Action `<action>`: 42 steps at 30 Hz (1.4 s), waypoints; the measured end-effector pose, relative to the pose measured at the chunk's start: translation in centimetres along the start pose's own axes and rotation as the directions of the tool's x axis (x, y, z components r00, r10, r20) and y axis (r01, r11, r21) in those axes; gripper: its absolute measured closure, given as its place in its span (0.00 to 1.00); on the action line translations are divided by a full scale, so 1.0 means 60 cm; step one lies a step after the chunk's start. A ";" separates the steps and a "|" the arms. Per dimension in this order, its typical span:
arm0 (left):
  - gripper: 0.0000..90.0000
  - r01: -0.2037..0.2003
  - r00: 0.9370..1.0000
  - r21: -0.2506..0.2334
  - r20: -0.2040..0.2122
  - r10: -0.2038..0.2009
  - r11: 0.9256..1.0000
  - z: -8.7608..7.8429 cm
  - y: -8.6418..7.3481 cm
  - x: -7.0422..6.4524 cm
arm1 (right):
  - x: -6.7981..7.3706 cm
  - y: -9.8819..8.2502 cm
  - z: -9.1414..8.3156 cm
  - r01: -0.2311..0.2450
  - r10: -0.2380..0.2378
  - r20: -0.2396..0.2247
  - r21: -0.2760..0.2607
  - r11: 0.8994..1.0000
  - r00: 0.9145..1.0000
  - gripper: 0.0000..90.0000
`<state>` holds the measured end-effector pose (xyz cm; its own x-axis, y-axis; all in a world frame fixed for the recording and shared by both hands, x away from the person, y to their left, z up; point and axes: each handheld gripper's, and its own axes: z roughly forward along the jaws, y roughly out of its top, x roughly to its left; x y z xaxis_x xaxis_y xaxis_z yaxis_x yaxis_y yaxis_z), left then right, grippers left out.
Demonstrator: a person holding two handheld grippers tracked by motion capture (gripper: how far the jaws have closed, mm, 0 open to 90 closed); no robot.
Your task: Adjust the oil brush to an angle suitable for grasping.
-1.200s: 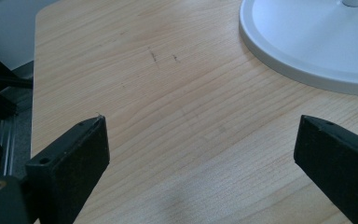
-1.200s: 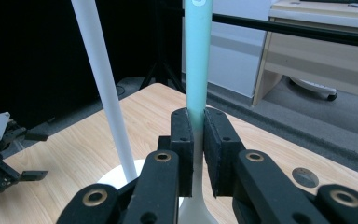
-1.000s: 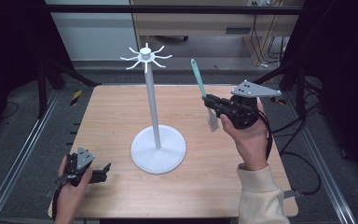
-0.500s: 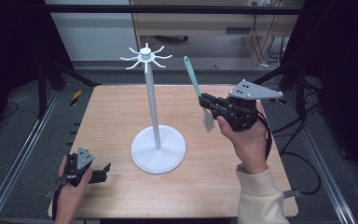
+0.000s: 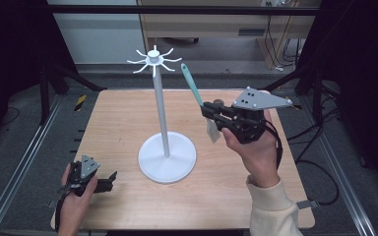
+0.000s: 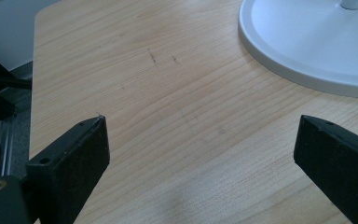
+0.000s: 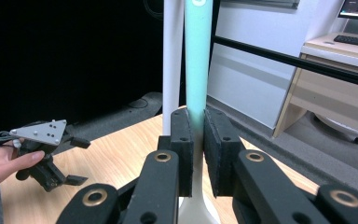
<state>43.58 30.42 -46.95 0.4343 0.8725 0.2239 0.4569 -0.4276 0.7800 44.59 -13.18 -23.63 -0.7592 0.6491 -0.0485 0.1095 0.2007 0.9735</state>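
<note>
- A teal-handled utensil [image 5: 193, 86] is being held in the air by the right hand-held gripper [image 5: 211, 112], its jaws closed tight on the handle, just right of the white hook stand [image 5: 160, 115] on the worktop [image 5: 113, 128].
- The left hand-held gripper [image 5: 109, 178] is being rested wide open and empty near the stand's base.
- Hanging is judged the step in hand: the handle's top end should be raised to a hook and kept steady, without the pole being knocked.

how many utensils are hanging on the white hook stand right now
0. The white hook stand has bare hooks at its top. The one teal-handled spatula is clamped in the right tool, beside the pole, not hung.
</note>
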 end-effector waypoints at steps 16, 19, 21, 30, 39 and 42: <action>0.03 0.007 1.000 -0.001 0.006 -0.007 1.000 0.000 -0.002 0.004 | 0.011 0.005 0.008 0.012 -0.012 -0.009 -0.013 1.000 1.000 0.92; 0.03 0.009 1.000 -0.003 0.003 -0.009 1.000 -0.001 -0.002 0.005 | 0.010 0.004 0.010 0.011 -0.011 -0.008 -0.010 1.000 1.000 0.92; 0.03 0.009 1.000 -0.004 0.004 -0.009 1.000 -0.001 -0.003 0.005 | 0.012 0.004 0.013 0.013 -0.013 -0.008 -0.012 1.000 1.000 0.92; 0.03 0.006 1.000 -0.002 0.003 -0.006 1.000 -0.001 -0.002 0.004 | 0.017 0.006 0.018 0.023 -0.023 -0.014 -0.008 1.000 1.000 0.92; 0.03 0.003 1.000 -0.003 0.003 -0.003 1.000 -0.002 -0.001 0.003 | 0.014 0.002 0.023 0.022 -0.022 -0.012 0.010 1.000 1.000 0.92; 0.03 0.003 1.000 -0.002 0.003 -0.003 1.000 -0.001 -0.001 0.003 | 0.015 0.000 0.028 0.022 -0.021 -0.021 0.024 0.999 1.000 0.92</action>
<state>43.56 30.60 -46.92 0.4352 0.8731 0.2198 0.4564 -0.4244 0.7820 45.01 -11.34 -24.03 -0.7749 0.6288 -0.0642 0.1082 0.2321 0.9667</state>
